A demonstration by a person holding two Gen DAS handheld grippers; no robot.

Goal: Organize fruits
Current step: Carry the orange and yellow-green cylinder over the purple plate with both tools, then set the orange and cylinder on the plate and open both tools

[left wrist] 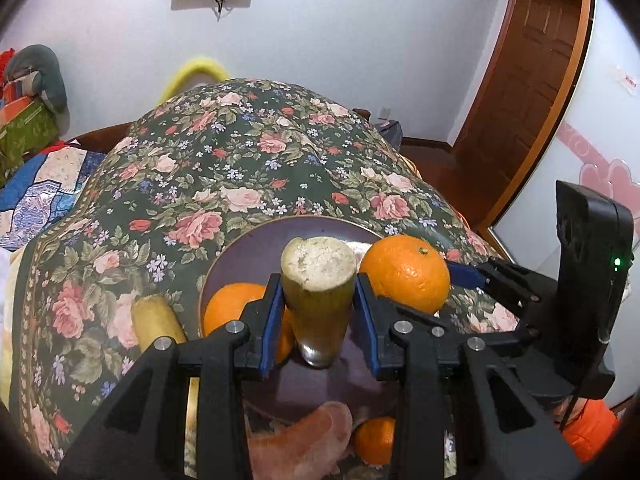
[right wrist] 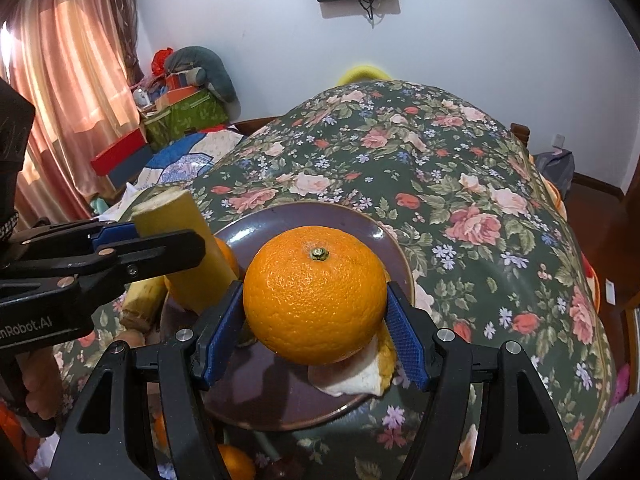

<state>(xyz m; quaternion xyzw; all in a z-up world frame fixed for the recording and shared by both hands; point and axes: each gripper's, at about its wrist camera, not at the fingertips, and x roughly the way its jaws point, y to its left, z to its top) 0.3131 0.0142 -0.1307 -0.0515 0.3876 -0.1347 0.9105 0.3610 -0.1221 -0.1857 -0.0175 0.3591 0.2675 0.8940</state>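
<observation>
Sugarcane, a pale yellow-green cut length with a rough whitish end (left wrist: 318, 300), stands nearly upright between the blue pads of the left tongs (left wrist: 318, 308), which pinch it at mid-length. Its long axis runs up and away from those tongs, a little tilted, with the lower end just above the dark purple round plate (left wrist: 240, 248) beneath. The right tongs (right wrist: 316, 320) are pressed onto a large round orange with a green stem button (right wrist: 314, 300), the stem facing up and forward; it too hangs over the plate, directly ahead of its own tongs and just to the right of the left tongs.

Below and left of the left tongs a second orange (left wrist: 228, 308) lies in the plate, and another yellowish cane piece (left wrist: 156, 320) lies on the floral dark green bedcover (left wrist: 280, 160) beside the plate rim. Under the held orange sits a wedge of white-and-yellow peel (right wrist: 356, 372) at the near right rim. A smaller orange (left wrist: 374, 440) shows low, behind the left tongs.

Judging from this, both fruits only need lowering: the plate lies straight below each, and bare plate shows in front of the right tongs, while the cane would have to tip flat to rest.

Readable writing: "nRobot.AI" on the left tool's body, cut off at the frame edge.
</observation>
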